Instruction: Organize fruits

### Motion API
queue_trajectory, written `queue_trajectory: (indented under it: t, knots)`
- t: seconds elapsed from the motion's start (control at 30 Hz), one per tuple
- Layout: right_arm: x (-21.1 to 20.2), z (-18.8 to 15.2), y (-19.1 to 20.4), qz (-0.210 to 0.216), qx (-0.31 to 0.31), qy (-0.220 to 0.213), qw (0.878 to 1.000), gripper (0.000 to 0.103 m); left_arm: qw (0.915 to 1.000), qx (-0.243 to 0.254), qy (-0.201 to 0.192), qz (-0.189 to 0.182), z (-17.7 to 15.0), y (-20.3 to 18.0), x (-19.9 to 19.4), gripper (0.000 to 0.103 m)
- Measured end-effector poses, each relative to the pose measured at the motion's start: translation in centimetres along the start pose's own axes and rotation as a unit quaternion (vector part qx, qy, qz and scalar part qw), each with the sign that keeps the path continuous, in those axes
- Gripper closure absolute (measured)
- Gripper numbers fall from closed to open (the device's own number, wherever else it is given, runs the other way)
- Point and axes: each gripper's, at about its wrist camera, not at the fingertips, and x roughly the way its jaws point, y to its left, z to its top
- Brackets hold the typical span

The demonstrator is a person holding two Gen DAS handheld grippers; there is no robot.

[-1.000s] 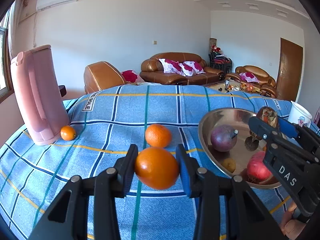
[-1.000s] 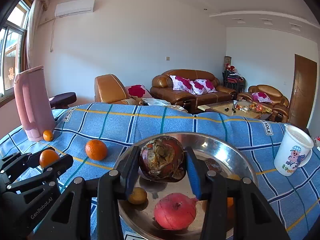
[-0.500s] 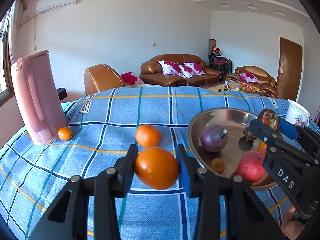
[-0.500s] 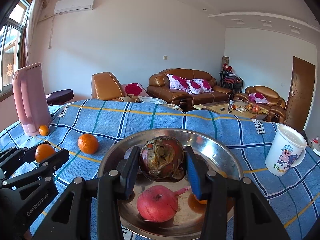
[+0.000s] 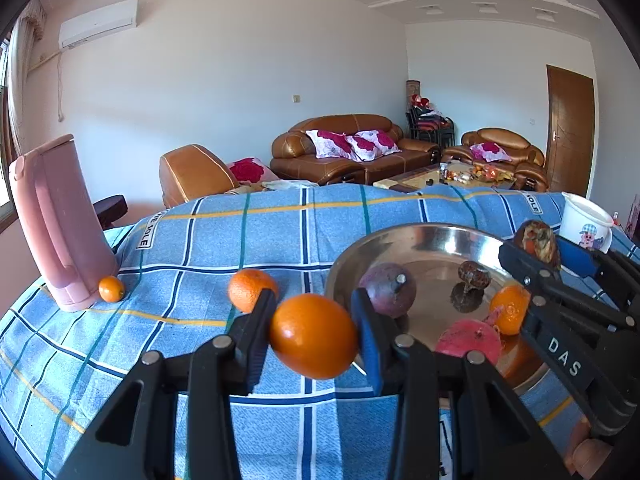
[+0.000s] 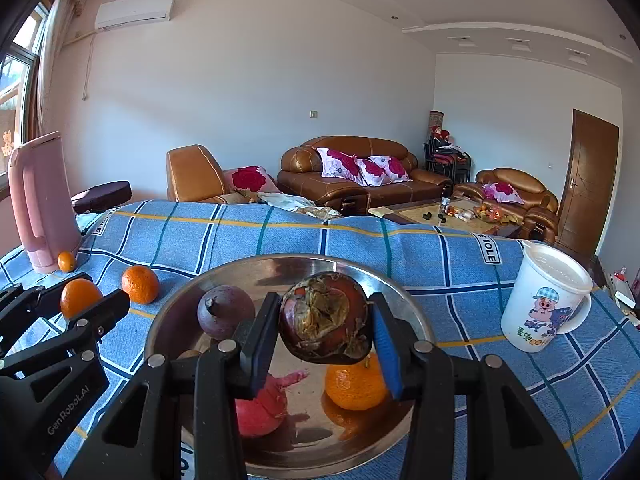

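Bowl (image 5: 384, 240) sits way more central in both views than a second ago, so both hands have slid over toward it, and an orange (image 6: 356, 384) inside it that was mostly hidden is now in plain sight. Grips haven't changed at all. Left gripper (image 5: 314, 336) is still pinching a big orange (image 5: 314, 336) just off the bowl's near-left rim, above the blue checked cloth (image 5: 240, 236), angled a bit downward. Right gripper (image 6: 326, 320) is clamped on a mottled dark fruit (image 6: 326, 320) held over the bowl's middle, also tilted down. In the bowl: a purple fruit (image 6: 224, 316) and a pink-red one (image 6: 260, 408). Two loose oranges remain on the cloth, one (image 5: 250, 288) near the bowl, a small one (image 5: 111, 289) touching the pink jug (image 5: 60, 224).
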Motion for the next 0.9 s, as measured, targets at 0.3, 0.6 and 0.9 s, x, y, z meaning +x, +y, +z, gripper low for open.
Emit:
queue_trajectory:
  t: [0.3, 0.6, 0.9]
  knots:
    - [0.5, 0.2, -2.8, -0.018, 0.016, 0.001, 1.0, 0.056, 0.9999, 0.007, 0.0, -0.009, 0.7, -1.8, 0.7, 0.062]
    - [1.5, 0.6, -5.1, -0.033, 0.035, 0.004, 0.999, 0.056, 0.9996, 0.015, -0.007, -0.023, 1.9, -4.0, 1.7, 0.062]
    - [3.0, 1.1, -6.7, -0.047, 0.049, 0.004, 0.998, 0.056, 0.9992, 0.005, 0.001, -0.039, 3.1, -5.7, 3.3, 0.062]
